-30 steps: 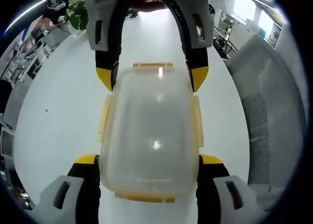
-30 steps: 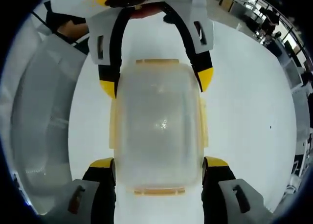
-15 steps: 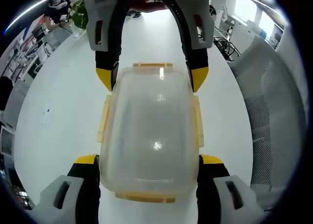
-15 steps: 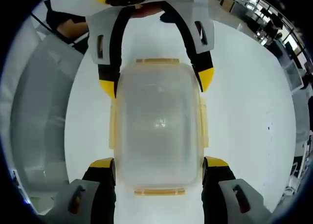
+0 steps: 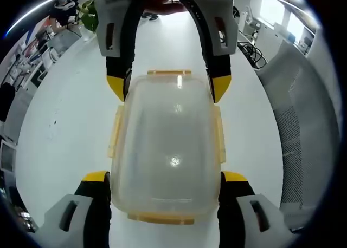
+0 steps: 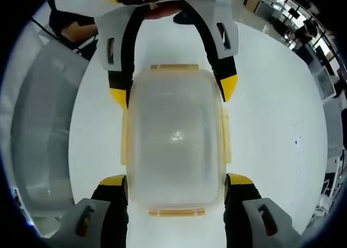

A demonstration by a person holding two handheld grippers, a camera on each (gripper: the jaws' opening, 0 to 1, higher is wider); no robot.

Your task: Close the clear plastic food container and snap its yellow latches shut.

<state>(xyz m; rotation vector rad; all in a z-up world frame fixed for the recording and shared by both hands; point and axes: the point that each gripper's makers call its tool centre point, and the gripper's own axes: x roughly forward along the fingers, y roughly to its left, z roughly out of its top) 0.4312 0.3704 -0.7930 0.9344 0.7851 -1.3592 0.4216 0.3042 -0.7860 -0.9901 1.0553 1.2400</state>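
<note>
Nothing has changed: the container (image 5: pixel 165 150) stays lidded between both open tongs (image 5: pixel 165 178) (image 6: pixel 176 178); side latches (image 6: pixel 223 137) apparently unsnapped.

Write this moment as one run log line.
container: lid on, on table | left gripper: jaws astride one end | right gripper: jaws astride other end | latches: state unclear

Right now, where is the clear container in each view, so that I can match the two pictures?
Left gripper view: the clear container fills the centre, between this view's own jaws below and the right gripper above.
Right gripper view: centre, with the left gripper above.
Shared landmark: the white table.
</note>
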